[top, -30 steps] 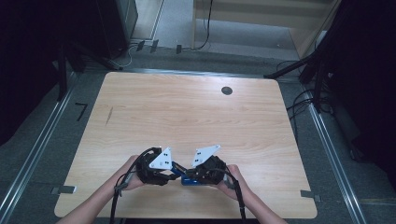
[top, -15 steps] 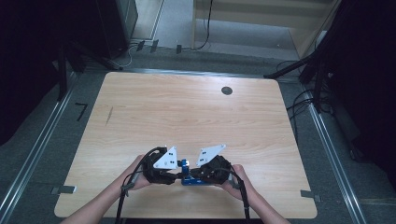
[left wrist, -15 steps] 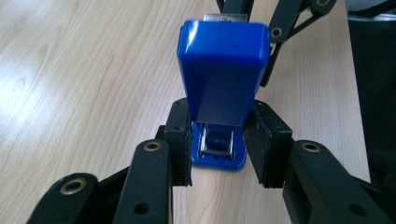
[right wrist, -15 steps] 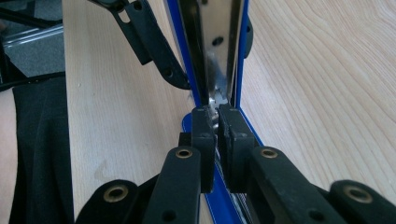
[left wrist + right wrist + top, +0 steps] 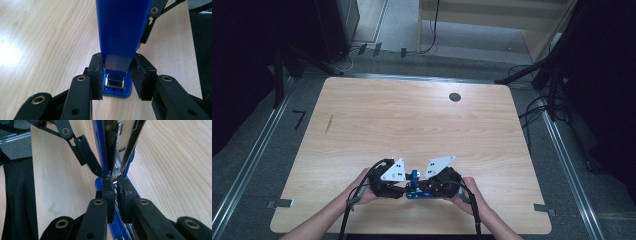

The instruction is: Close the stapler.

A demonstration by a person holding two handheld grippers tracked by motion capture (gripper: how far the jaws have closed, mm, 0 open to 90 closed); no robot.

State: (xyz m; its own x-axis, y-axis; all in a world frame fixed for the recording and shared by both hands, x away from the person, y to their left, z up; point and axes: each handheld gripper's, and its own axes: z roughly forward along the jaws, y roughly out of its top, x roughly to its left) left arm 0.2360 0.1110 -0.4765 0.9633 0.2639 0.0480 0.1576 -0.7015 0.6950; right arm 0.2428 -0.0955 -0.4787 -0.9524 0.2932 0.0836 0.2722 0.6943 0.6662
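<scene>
A blue stapler (image 5: 416,189) is seen near the front edge of the wooden table (image 5: 422,120), close to the person, held between the two grippers. In the high view its long axis runs roughly across the table, from left to right, with the base flat on the wood and a blue part raised above it in the middle.

In the left gripper view the stapler (image 5: 120,47) is looked at end-on: its blue top arm is tilted upward and away, and the metal mouth is exposed above the base. The left gripper (image 5: 117,75) is closed on it, the pads (image 5: 97,75) being pressed against both sides of that end.

In the right gripper view the stapler (image 5: 117,150) is opened, its shiny metal staple channel being lifted away from the blue base. The right gripper (image 5: 115,192) is pinched almost fully together on a thin metal part at the other end. The left gripper (image 5: 86,157) is seen beyond, at the stapler's side.
</scene>
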